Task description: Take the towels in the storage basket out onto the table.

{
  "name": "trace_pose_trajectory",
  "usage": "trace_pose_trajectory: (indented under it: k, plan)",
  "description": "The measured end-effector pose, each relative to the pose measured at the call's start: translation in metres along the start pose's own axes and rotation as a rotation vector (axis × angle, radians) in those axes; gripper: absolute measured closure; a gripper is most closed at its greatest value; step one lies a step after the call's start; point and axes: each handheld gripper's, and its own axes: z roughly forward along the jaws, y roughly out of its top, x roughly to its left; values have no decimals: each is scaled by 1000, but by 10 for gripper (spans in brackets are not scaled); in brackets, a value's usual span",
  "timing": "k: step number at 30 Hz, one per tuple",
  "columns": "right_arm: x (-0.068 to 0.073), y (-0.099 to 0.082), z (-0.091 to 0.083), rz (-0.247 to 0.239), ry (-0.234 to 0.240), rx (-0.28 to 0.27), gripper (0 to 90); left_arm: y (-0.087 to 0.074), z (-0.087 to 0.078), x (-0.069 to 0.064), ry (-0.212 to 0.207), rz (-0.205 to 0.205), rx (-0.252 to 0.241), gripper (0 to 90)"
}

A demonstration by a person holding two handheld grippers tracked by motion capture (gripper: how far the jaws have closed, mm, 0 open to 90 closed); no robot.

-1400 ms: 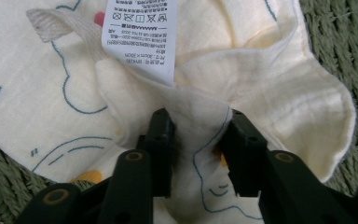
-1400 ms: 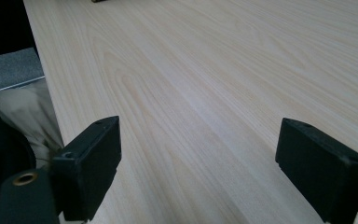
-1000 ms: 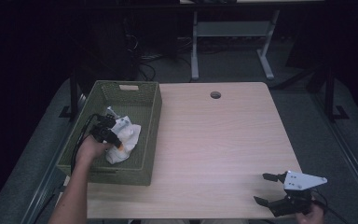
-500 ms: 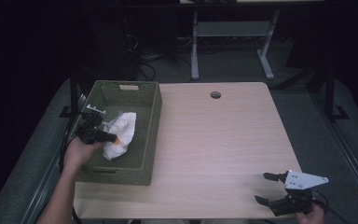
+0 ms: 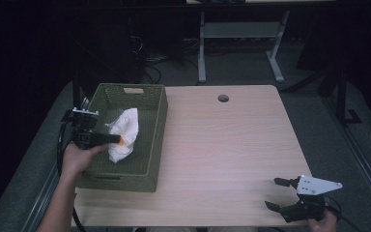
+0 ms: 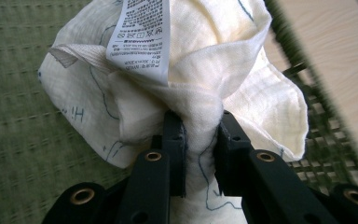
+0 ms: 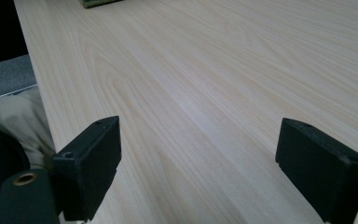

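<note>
A white cloth point(image 5: 124, 134) with thin blue line drawings and a printed care label hangs inside the green woven basket point(image 5: 150, 145) at the table's left. My left gripper point(image 5: 117, 139) is shut on a bunched fold of it, coming in over the basket's left wall. In the left gripper view the cloth point(image 6: 177, 88) billows above the two black jaws, my left gripper point(image 6: 200, 144) pinching it tight. My right gripper point(image 5: 273, 193) rests open near the table's front right corner. Seen from the right gripper view, my right gripper point(image 7: 198, 154) has bare wood between its wide-set jaws.
The light wooden table point(image 5: 232, 145) has a round cable hole point(image 5: 223, 98) near its far edge. A white desk frame point(image 5: 241, 38) stands on the dark floor behind. A cable trails from the left gripper off the table's left edge.
My left gripper has risen and drawn back toward the basket's left wall, lifting the cloth so it hangs taller. The right gripper has stayed still.
</note>
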Motion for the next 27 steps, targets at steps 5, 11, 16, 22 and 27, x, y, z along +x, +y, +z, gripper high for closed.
trace_pose_trajectory:
  k: [5,11,16,22,27]
  plan:
    - [-1,0,-2,9,-5,-2,138,-1,-5,1,-79,-17,-57,769]
    - [-2,0,-2,12,-7,-6,138,-1,-8,1,-133,-37,-100,769]
    - [-3,0,-3,9,-11,-12,138,-1,-12,2,-193,-61,-142,769]
    - [-3,0,-3,16,-12,-14,138,1,-16,0,-200,-58,-166,769]
    - [-4,-1,-4,17,-12,-15,138,2,-19,-1,-216,-62,-181,769]
